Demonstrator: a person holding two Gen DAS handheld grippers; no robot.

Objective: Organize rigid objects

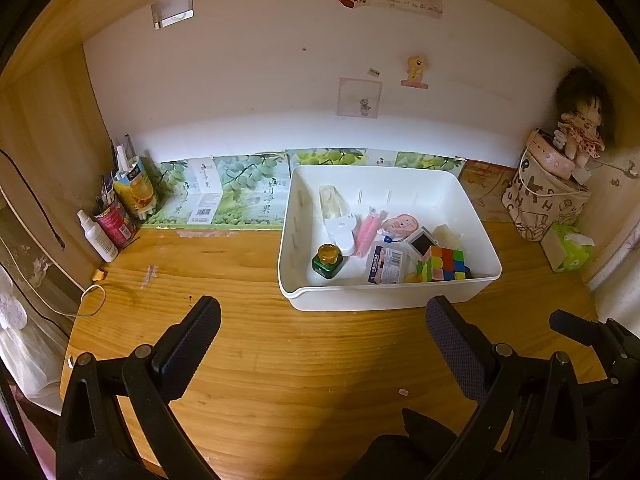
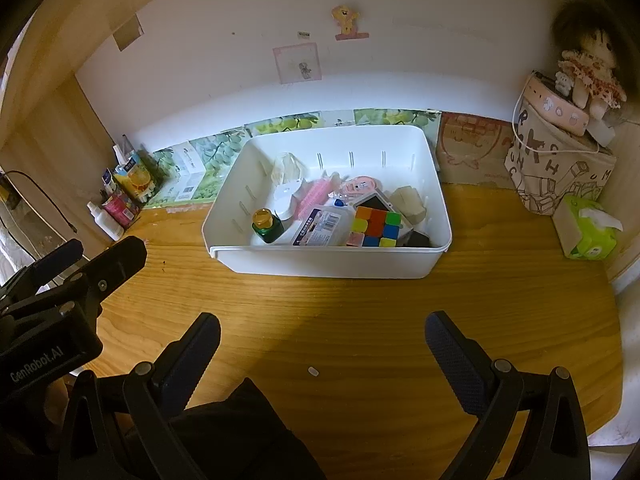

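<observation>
A white plastic bin point(image 1: 384, 298) point(image 2: 328, 264) stands on the wooden desk point(image 1: 280, 352) near the back. Inside it lie a colourful puzzle cube point(image 1: 442, 265) point(image 2: 375, 227), a small green bottle with an amber cap point(image 1: 328, 261) point(image 2: 267, 225), a flat labelled box point(image 1: 386, 266) point(image 2: 320, 230), a pink brush point(image 1: 370, 228) point(image 2: 318, 194) and several other small items. My left gripper point(image 1: 324, 312) hangs open over bare desk in front of the bin, holding nothing. My right gripper point(image 2: 322, 328) is likewise open and empty, just in front of the bin.
At the back left stand a white spray bottle point(image 1: 98, 238), a red can point(image 1: 116, 222) and a juice carton point(image 1: 134, 188). A printed fabric bag point(image 1: 544, 200) with a doll point(image 1: 582, 128) and a green tissue pack point(image 1: 568, 246) sit at the right. A tiny white scrap point(image 2: 313, 371) lies near the front.
</observation>
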